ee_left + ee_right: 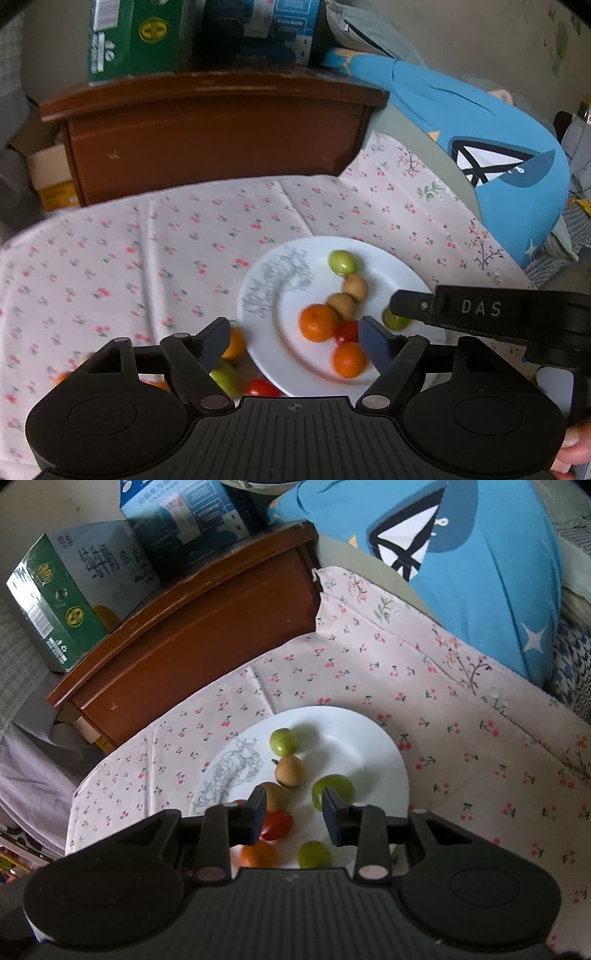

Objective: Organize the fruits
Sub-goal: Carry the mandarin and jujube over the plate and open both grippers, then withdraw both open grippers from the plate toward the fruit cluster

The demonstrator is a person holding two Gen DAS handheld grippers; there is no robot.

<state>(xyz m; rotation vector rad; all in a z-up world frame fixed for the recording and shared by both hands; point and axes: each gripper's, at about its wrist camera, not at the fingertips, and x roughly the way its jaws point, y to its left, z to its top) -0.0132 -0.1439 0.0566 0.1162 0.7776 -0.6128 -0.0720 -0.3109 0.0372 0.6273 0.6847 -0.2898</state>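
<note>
A white plate (pixel 388 266) (pixel 351 738) lies on a cherry-print cloth (pixel 147 258). On the plate are a green fruit (pixel 342 262), two brown fruits (pixel 355 287), two oranges (pixel 317 322), a red tomato (pixel 347 331) and another green fruit (pixel 332 788). Off the plate, near its left rim, lie an orange (pixel 234 345), a green fruit (pixel 223 376) and a tomato (pixel 262 387). My left gripper (pixel 295 339) hovers open over the plate's near edge, holding nothing. My right gripper (pixel 295 812) (pixel 402 304) stands open over the plate, its narrow gap bare.
A brown wooden cabinet (pixel 221 129) stands behind the cloth with a green box (pixel 129 37) and a blue box (pixel 184 513) on top. A large blue cushion (pixel 480 147) borders the cloth on the right. A person's fingertip (pixel 576 450) shows at the lower right.
</note>
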